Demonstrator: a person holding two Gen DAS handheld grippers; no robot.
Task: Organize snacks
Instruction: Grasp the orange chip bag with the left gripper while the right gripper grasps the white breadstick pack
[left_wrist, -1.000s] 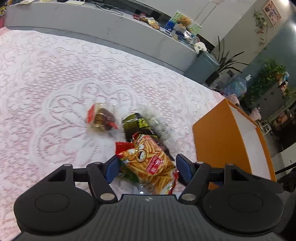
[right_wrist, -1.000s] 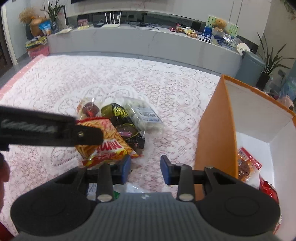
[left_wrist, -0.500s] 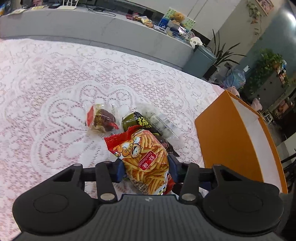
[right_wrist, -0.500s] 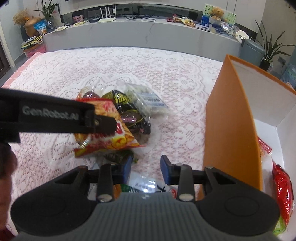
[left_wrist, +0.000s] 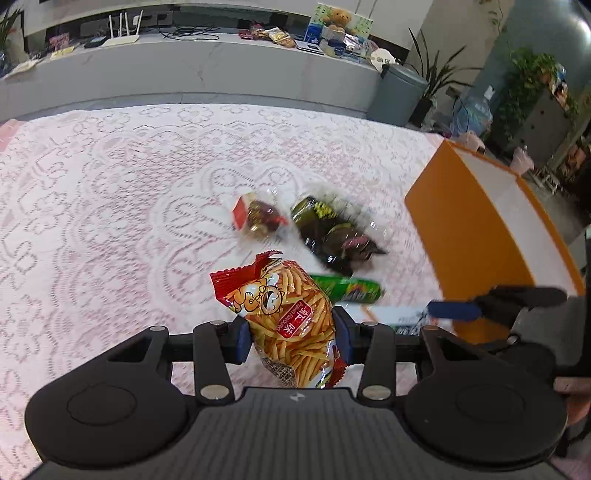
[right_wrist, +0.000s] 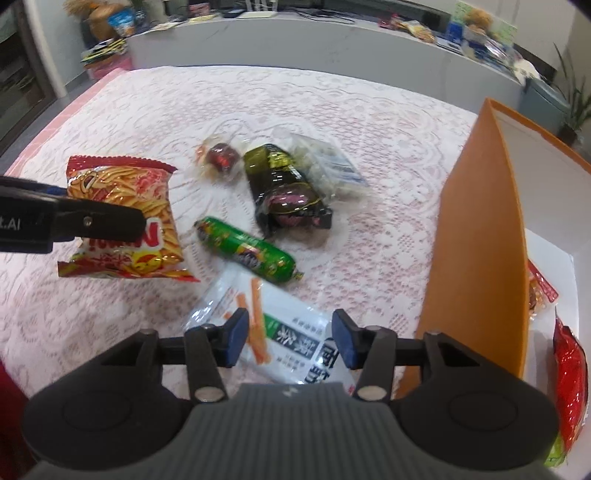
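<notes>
Red-orange prawn-stick bag (left_wrist: 291, 325), cartoon face, pinched in left gripper (left_wrist: 290, 338) jaws

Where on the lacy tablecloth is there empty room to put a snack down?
The lace tablecloth is bare along its far side, and on the left beyond the fries bag. There is also a bare strip between the black packet and the orange box. The middle is crowded: a green sausage, a clear noodle packet and a small red candy.
</notes>
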